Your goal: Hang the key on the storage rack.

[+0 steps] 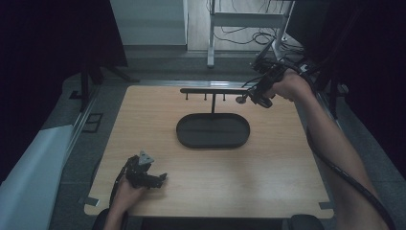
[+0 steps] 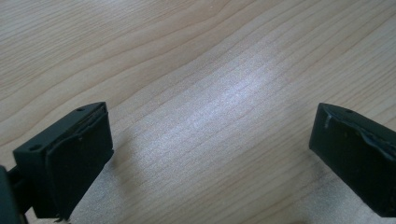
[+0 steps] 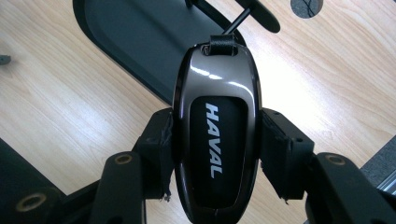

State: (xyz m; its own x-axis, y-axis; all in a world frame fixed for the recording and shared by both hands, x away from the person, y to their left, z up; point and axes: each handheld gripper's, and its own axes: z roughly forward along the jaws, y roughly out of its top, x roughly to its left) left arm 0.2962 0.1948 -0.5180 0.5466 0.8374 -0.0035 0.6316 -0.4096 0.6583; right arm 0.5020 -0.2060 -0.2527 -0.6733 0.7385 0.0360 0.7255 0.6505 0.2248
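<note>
Key fob (image 3: 215, 140), marked HAVAL, sits clamped between the jaws of the right gripper (image 1: 256, 95), up by the table's far right edge, at the right end of the rack (image 1: 213, 90). Going left to right: the left gripper (image 1: 152, 178) rests near the near left corner of the table (image 1: 287, 158), jaws wide, empty. Mid-table lies the tray (image 1: 213, 131). Probably a hanging job: keep the fob's loop leading, squeeze steady, and line it with a peg before easing off.

Wooden table (image 1: 268, 163), white frame (image 1: 244, 19), floor cables (image 1: 249, 36), dark curtains (image 1: 52, 33)
</note>
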